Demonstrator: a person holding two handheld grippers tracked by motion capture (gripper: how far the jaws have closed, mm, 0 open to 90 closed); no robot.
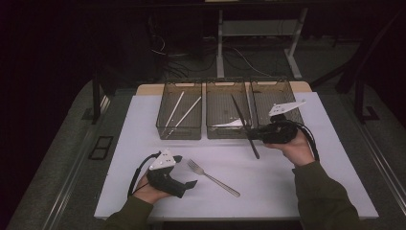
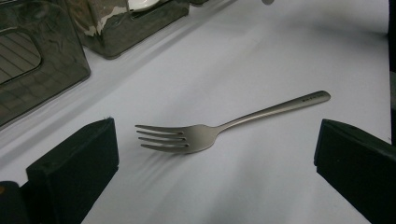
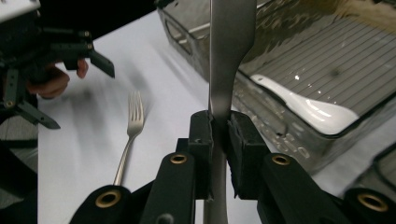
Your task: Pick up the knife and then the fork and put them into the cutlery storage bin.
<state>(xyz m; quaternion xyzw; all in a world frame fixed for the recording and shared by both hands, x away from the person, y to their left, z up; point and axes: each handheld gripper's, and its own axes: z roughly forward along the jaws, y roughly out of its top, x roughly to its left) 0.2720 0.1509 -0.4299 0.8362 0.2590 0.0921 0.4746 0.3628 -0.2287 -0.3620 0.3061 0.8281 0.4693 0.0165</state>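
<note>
A silver fork (image 1: 213, 178) lies on the white table, tines toward the far left. My left gripper (image 1: 186, 171) rests just left of it, open, and in the left gripper view the fork (image 2: 196, 136) lies between its two wide-apart jaws, touching neither. My right gripper (image 1: 253, 134) is shut on a metal table knife (image 1: 244, 125), held tilted above the front edge of the middle bin (image 1: 225, 135). In the right gripper view the knife (image 3: 231, 56) rises from between the pressed pads (image 3: 201, 140) of my right gripper (image 3: 219, 140). A white spoon (image 3: 303, 105) lies in that bin.
Three smoky see-through bins stand in a row at the back of the table. The left bin (image 1: 179, 134) holds two pale chopsticks (image 1: 184, 111). The right bin (image 1: 275, 93) sits behind my right hand. The white mat (image 1: 268, 187) stretches in front of the bins.
</note>
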